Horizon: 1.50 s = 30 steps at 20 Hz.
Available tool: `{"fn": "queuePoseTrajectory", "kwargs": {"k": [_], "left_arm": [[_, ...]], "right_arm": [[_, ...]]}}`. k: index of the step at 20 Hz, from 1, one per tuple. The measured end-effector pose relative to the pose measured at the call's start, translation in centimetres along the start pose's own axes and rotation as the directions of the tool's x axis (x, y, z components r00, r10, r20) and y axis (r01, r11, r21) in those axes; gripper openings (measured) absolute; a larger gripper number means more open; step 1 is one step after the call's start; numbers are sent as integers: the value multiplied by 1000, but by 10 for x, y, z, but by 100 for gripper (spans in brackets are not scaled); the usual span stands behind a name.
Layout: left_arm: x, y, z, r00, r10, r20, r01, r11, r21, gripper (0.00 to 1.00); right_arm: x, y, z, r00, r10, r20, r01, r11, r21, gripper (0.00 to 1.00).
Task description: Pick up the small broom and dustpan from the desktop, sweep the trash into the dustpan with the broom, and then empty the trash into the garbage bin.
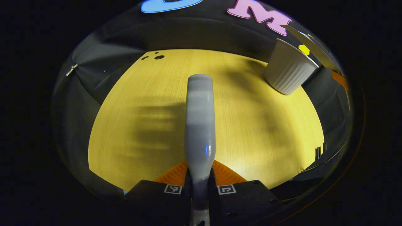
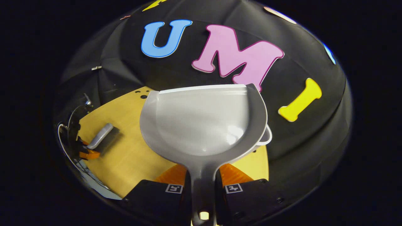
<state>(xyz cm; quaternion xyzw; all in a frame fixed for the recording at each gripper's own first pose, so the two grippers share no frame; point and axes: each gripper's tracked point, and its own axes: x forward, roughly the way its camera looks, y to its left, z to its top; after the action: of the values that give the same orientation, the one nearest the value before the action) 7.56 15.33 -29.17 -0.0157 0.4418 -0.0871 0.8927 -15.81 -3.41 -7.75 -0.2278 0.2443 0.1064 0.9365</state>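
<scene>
Desktop (image 1: 257, 131) first: we see pale yellow wood grain with small dark holes (image 1: 159, 57) near its far left corner and black cloth walls rising behind every edge. Near the far right edge sits the white ribbed garbage bin (image 1: 289, 70), looking tilted through the fisheye. In the left gripper view, the left gripper (image 1: 200, 185) pinches the grey broom (image 1: 200, 125) by its handle, fingers pressed against both sides, broom reaching out above the desktop's middle. In the right gripper view, the right gripper (image 2: 202, 185) clamps the dustpan (image 2: 201, 122) by its handle, pan raised high, open face towards us, the bin's rim peeking from behind its right side.
</scene>
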Motion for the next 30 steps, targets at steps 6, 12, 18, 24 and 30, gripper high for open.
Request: {"fn": "queuePoseTrajectory", "kwargs": {"k": [6, 12, 18, 24, 30], "left_arm": [[23, 17, -6, 998, 26, -61, -26, 1000, 3, 27], [41, 26, -2, 991, 43, -127, -37, 998, 52, 27], [56, 31, 2, 980, 50, -193, -26, 991, 128, 27], [55, 31, 5, 973, 68, -219, -23, 979, 204, 28], [37, 14, 6, 982, 47, -186, -10, 981, 195, 46]], "right_arm": [[15, 10, -48, 975, 140, -174, -133, 990, 48, 33], [22, 27, -148, 907, 213, -363, -148, 969, 199, 34], [33, 37, -183, 855, 228, -465, -68, 940, 335, 27], [38, 68, -190, 826, 294, -481, -64, 896, 439, 47], [31, 82, -171, 818, 362, -448, -89, 848, 522, 81]]}}
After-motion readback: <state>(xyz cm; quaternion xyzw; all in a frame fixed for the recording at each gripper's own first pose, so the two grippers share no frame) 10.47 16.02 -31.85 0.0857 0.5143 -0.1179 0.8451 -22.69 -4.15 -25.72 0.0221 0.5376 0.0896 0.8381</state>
